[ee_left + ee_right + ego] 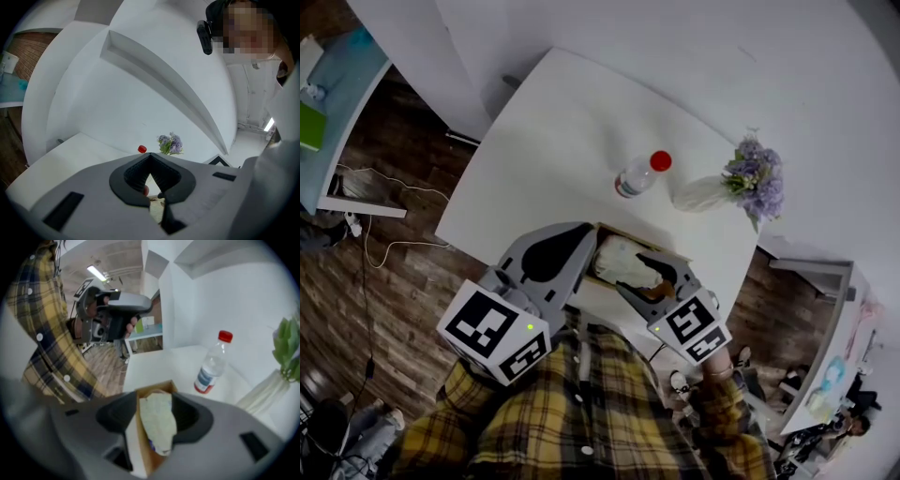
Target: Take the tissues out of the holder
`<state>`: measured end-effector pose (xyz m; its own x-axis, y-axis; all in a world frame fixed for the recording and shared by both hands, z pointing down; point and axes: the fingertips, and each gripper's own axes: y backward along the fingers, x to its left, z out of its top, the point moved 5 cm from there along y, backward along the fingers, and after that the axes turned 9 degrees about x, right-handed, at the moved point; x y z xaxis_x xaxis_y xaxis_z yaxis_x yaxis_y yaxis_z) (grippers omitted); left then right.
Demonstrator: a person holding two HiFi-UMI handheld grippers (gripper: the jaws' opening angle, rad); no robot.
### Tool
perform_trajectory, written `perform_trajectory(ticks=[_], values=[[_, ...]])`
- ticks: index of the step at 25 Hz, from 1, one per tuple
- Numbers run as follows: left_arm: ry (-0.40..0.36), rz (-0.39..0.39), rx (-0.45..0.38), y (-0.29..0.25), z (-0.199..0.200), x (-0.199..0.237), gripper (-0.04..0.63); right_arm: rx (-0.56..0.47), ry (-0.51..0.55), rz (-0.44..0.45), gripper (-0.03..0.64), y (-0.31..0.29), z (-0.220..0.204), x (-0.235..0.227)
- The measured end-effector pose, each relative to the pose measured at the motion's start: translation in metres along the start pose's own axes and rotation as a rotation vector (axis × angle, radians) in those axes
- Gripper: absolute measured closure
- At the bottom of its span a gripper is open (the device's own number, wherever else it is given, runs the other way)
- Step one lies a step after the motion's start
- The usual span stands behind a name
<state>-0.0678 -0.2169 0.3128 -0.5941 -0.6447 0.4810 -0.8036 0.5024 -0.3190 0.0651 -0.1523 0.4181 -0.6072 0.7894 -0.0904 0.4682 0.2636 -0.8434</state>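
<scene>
My right tongs (155, 397), jaws spread wide, hang over the tissues (158, 423) lying lengthwise between them in the holder (142, 448) at the worktop's (572, 141) near edge, with my left tongs (150, 157), tips together and empty, off beside it.

White worktop (544, 141), broad and pale, and here's what sits on it. Right at the near edge is the brown, open-topped holder (654, 292), resting flat on the surface. Farther back, around the middle, a clear bottle (639, 175) with a red cap stands upright. Just to its right, apart from it, is a white vase (698, 194) with purple flowers (755, 178), close to the worktop's right edge. The left half of the worktop shows only bare white surface.
</scene>
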Motion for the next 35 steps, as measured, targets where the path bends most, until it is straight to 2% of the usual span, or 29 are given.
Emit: perform_trajectory(ticks=[10,19,28,35], values=[[0.044,0.022,0.028,0.004,-0.018,0.011,0.591,0.2,0.094,0.024,0.402,-0.038,-0.029,-0.004],[0.049,0.029,0.049,0.003,-0.023,0.015,0.591,0.357,0.164,0.059,0.402,-0.066,-0.043,-0.011],[0.051,0.038,0.059,0.003,-0.024,0.016,0.591,0.48,0.22,0.048,0.402,-0.087,-0.048,-0.013],[0.056,0.05,0.055,0.002,-0.023,0.02,0.591,0.512,0.228,0.054,0.405,-0.098,-0.052,-0.014]])
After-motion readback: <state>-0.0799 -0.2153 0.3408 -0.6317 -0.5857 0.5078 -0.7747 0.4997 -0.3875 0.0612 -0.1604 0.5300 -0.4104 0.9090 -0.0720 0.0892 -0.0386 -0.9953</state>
